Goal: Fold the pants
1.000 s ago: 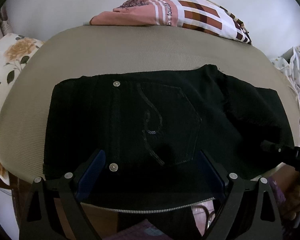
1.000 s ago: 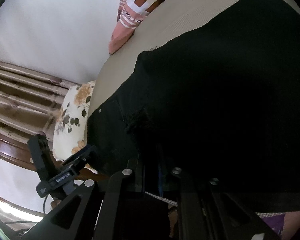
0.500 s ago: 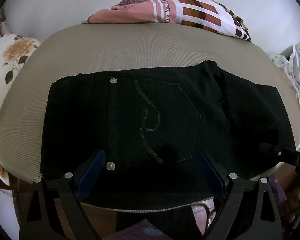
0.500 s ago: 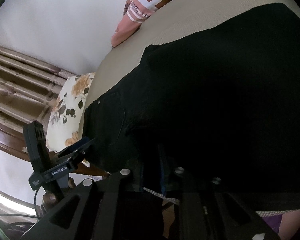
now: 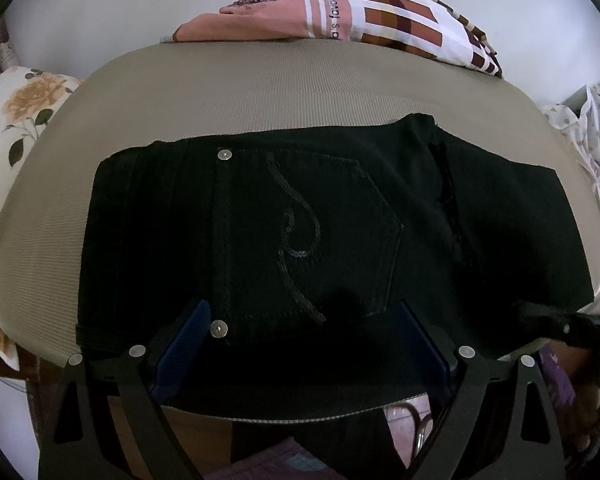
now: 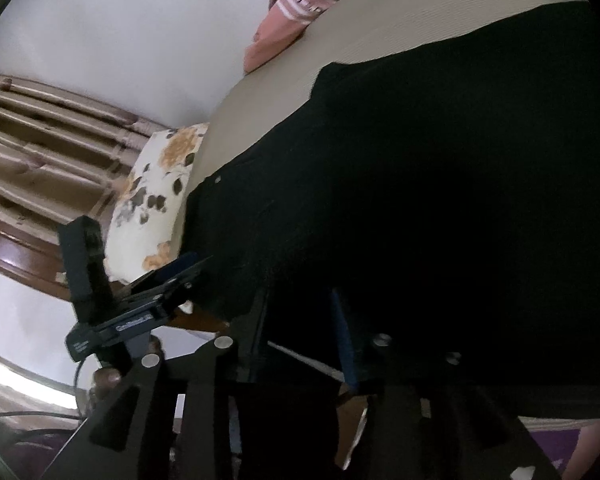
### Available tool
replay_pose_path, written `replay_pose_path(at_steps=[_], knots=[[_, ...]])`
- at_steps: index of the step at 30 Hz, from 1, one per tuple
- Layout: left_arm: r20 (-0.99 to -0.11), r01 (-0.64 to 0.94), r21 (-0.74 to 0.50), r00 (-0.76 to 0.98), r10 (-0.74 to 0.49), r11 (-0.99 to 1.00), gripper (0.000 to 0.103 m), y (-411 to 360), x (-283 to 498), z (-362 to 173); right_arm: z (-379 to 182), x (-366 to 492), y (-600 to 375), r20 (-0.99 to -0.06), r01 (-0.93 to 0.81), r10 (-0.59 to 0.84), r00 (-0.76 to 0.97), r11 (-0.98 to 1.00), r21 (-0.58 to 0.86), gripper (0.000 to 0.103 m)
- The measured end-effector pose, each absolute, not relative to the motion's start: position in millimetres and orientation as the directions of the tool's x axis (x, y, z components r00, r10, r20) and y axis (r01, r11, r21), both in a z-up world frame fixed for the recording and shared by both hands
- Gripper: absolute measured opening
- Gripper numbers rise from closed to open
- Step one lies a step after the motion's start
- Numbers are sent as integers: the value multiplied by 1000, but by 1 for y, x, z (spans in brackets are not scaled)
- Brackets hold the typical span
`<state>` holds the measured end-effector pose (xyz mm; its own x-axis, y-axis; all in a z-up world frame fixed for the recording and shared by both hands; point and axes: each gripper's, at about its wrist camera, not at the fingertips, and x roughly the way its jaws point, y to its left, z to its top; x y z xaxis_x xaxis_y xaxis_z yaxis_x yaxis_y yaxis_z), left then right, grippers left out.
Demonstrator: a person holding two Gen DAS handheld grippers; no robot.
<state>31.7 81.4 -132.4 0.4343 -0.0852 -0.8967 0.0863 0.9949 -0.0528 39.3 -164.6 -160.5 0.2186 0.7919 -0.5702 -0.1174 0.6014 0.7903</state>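
Observation:
Black pants (image 5: 308, 240) lie folded on a beige cushioned surface (image 5: 260, 92), back pocket with a sequin swirl facing up. My left gripper (image 5: 300, 336) is open, its blue-padded fingers (image 5: 184, 340) spread over the near edge of the pants. In the right wrist view the pants (image 6: 440, 200) fill most of the frame. My right gripper (image 6: 304, 320) stands partly open at the pants' near right edge, with dark cloth around its fingers; I cannot tell whether it holds any. The left gripper also shows there (image 6: 164, 280).
A pink and brown patterned cloth (image 5: 360, 12) lies at the far edge against a white wall. A floral pillow (image 5: 16, 120) sits at the left. A light printed fabric (image 5: 592, 132) lies at the right. Wooden bed slats (image 6: 40, 128) show left.
The right gripper's jaws have opened from nearly shut to a visible gap, and it has moved along the pants' edge. The left gripper has stayed open over the near edge.

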Motion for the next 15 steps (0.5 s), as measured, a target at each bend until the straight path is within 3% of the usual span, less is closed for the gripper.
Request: replay_pose_path(at_steps=[4,6,11,13,15], knots=[[-897,88,-52,434,-85,995,93,81,31,-133,-164,39,-159,-529,-122,831,169,551,826,35],[-896,90,-50,436,-84,995,93,81,31,-133,-169,41,-161,-463,-98,875,142,478,873,39],[-891,89,-50,445,-85,995,93,81,31,-131,-186,43,-188,-166,31,963,213,163,986,39],[-889,86,-53,450,-86,995,93,82,31,-130,-184,44,-202,-167,30,948,271,165,986,41],[-889,84,-60,449,-91,995,93,83,31,-130,-176,44,-210,-230,2,924,307,241,971,41]])
